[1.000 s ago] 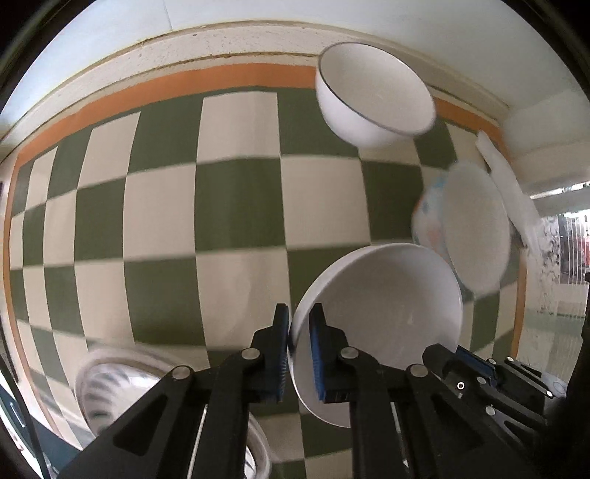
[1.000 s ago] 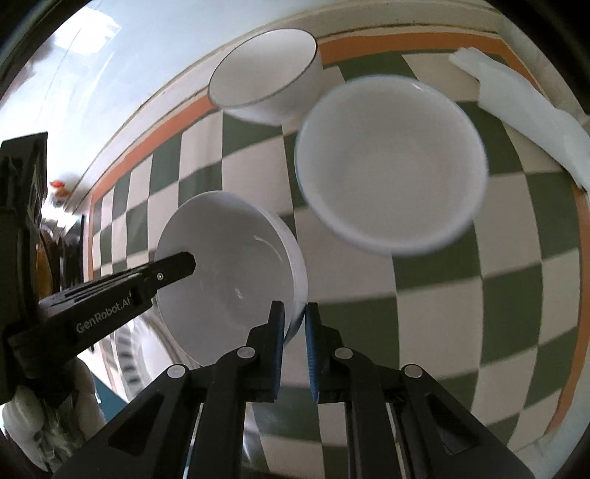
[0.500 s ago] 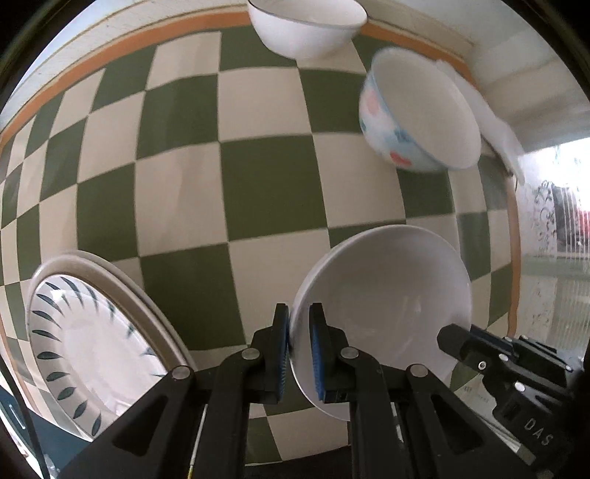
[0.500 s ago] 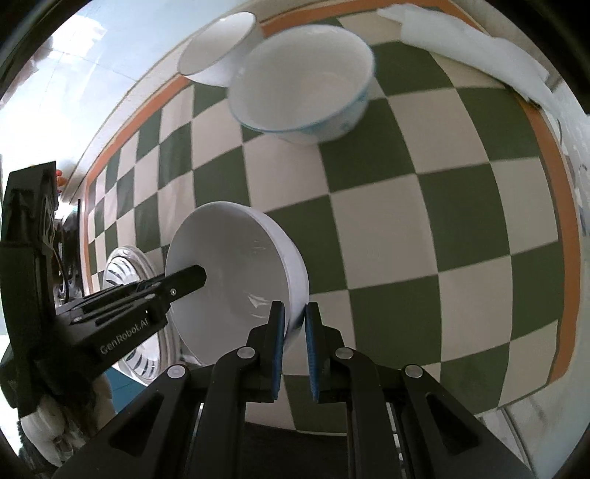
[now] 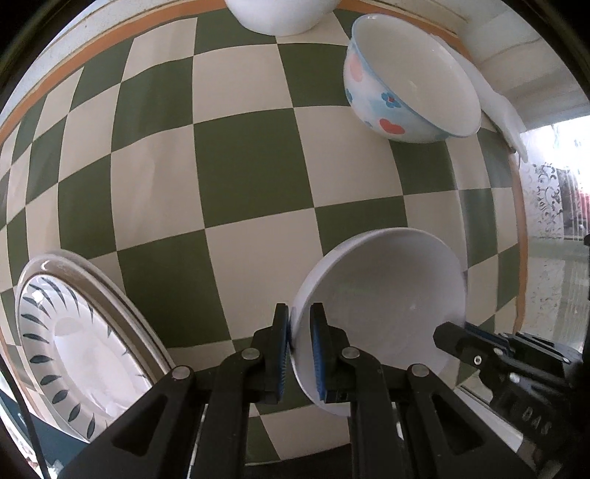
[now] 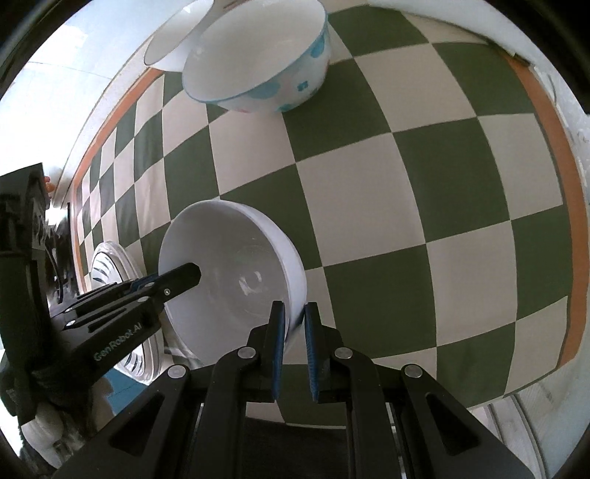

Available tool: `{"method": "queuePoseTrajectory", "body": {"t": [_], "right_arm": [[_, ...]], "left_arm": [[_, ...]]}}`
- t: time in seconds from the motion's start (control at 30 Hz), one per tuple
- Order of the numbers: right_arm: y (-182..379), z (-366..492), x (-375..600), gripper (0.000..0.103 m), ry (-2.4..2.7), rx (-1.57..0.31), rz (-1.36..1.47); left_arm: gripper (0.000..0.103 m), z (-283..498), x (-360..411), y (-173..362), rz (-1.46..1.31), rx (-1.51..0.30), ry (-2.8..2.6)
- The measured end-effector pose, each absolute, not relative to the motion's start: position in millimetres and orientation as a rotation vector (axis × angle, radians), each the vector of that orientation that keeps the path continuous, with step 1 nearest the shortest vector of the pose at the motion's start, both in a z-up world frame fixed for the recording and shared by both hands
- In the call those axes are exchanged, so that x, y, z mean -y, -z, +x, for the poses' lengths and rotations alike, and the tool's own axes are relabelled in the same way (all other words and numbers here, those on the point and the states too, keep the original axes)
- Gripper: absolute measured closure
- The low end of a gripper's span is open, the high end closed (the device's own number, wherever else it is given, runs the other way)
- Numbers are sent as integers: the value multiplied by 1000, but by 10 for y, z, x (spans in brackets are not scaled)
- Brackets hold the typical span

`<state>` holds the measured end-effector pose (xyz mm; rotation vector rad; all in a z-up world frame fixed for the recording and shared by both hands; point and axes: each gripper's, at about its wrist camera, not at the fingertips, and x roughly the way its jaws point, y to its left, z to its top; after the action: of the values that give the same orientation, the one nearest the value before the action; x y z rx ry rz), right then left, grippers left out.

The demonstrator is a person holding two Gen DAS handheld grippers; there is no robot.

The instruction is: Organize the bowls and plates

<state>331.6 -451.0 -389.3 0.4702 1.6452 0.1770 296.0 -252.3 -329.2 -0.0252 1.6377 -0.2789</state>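
The checkered surface (image 5: 250, 177) carries a flowered bowl (image 5: 405, 81) far ahead. The white bowl (image 5: 383, 306) hangs between both grippers, the left gripper (image 5: 299, 350) and right gripper (image 6: 294, 344) each clamped on opposite rims. The patterned plate (image 5: 73, 350) lies nearer the left.

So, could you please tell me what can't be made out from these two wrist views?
- Plain white bowl, left wrist view: rim cut off by the top edge.
- Leaf-patterned plate, right wrist view: mostly hidden behind the left gripper and the held white bowl.
- Whether the held bowl touches the checkered tablecloth: underside hidden in both views.
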Motion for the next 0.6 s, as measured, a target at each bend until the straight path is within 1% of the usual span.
{"method": "queuePoseTrajectory", "body": {"t": [0.13, 0.23, 0.27, 0.3, 0.33, 0.37, 0.43, 0.5, 0.6], "right_arm": [[3766, 3352, 4697, 87, -210, -1612, 573], [3560, 3416, 4819, 85, -222, -1564, 574], [3501, 3451, 4853, 83, -223, -1548, 577], [3442, 3503, 4891, 79, -224, -1534, 591], [3392, 3567, 4917, 74, -225, -1521, 596], [3342, 3644, 4943, 71, -223, -1505, 594], [3262, 3787, 5000, 64, -216, -1472, 589], [3221, 3940, 5079, 62, -208, -1445, 587], [3246, 4199, 5174, 62, -176, -1421, 576]], "left_arm": [[90, 2999, 2322, 3054, -74, -1627, 246], [89, 3126, 2233, 2762, -125, -1571, 230], [86, 3176, 2233, 2669, -132, -1548, 235], [83, 3213, 2255, 2619, -128, -1530, 237], [77, 3293, 2287, 2547, -120, -1507, 238], [74, 3373, 2334, 2518, -121, -1486, 246], [73, 3550, 2400, 2472, -110, -1464, 243], [73, 3770, 2444, 2487, -116, -1455, 243], [73, 4108, 2524, 2614, -124, -1467, 240]]}}
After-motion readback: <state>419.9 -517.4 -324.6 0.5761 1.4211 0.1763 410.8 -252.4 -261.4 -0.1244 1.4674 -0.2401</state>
